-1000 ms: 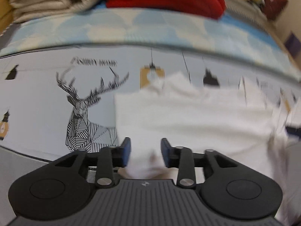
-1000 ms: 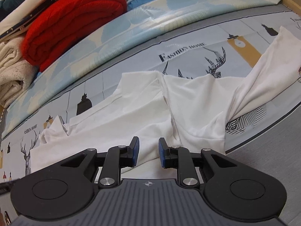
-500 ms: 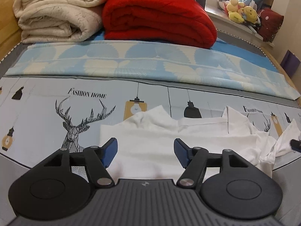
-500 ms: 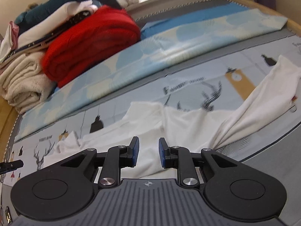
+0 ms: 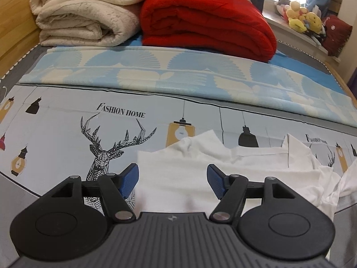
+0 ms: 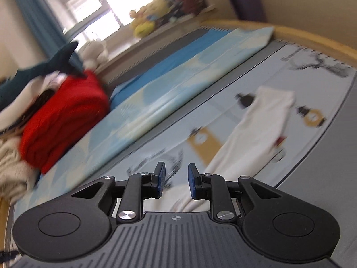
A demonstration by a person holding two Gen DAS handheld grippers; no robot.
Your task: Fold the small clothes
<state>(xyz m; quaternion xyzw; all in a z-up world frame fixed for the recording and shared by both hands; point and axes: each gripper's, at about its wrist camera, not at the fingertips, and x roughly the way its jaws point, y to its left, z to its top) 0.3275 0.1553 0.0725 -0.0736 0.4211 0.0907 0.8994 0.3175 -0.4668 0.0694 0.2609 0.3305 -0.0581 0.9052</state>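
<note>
Left tongs (image 5: 173,179), just widened and released, hover above the crumpled white cotton garment (image 5: 223,174) on the printed bed sheet (image 5: 55,134). Right tongs (image 6: 176,179) stand narrowly parted, empty.

Sharp left view; right view motion-blurred, perhaps window (image 6: 93,2) glare.

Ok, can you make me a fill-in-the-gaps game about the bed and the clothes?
1. The rolled blanket beside the cream blanket is ____.
2. The animal drawn on the bedsheet is a ____.
3. The garment lying below the left gripper is coloured ____.
4. The left gripper's jaws are ____, holding nothing.

Missing words: red; deer; white; open
</note>
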